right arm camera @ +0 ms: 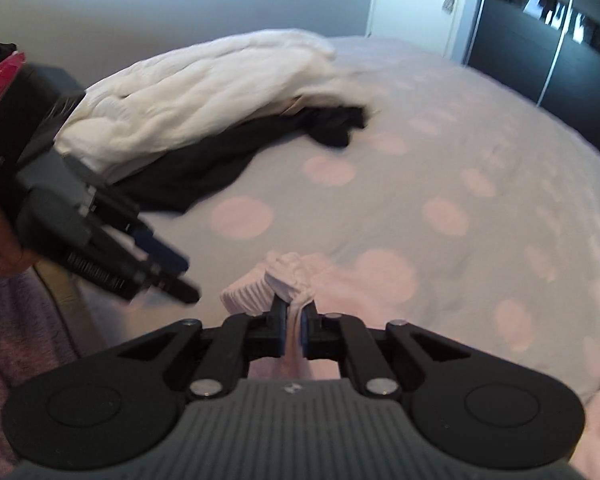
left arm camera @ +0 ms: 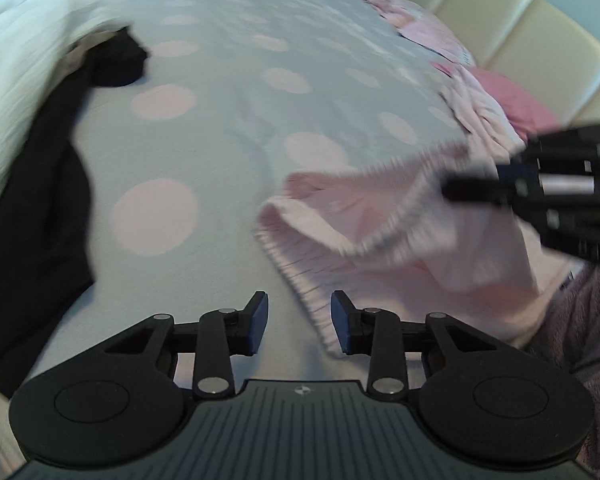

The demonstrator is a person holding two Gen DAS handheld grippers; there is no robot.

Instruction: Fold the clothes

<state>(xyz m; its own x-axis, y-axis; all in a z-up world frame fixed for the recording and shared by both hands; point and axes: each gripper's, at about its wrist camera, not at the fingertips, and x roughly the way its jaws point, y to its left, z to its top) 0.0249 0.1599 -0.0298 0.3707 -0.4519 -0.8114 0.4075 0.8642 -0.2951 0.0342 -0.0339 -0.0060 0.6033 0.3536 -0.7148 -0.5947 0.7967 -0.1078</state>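
The bed [left arm camera: 228, 128], under a grey cover dotted with pale pink circles, filled both views and serves as the landmark here. Along its far left side in the left wrist view lay a heap of white bedding [left arm camera: 24, 80], and against the inner edge of that heap, on the cover, sprawled a black garment [left arm camera: 40, 200] with one bunched end reaching toward the middle of the bed. At the head of the bed stood a cream padded headboard [left arm camera: 520, 32], with pink pillows [left arm camera: 508, 100] just in front of it. Beyond the far side of the bed in the right wrist view stood a dark wardrobe [right arm camera: 540, 72] and a white door [right arm camera: 420, 8]. The pale pink garment [left arm camera: 380, 232], ribbed along its hem, lay on the near part of the bed, partly lifted and blurred. A fuzzy mauve sleeve [left arm camera: 580, 340] showed at the near edge of the bed. The right claw [right arm camera: 294, 320] was clenched on a bunched fold of the pink garment, the cloth pinched between its pads and gathered above them. The left claw [left arm camera: 299, 320] was released, its pads standing apart just over the near edge of the bed, with the ribbed hem of the pink garment beside the right-hand pad and not pinched between them.
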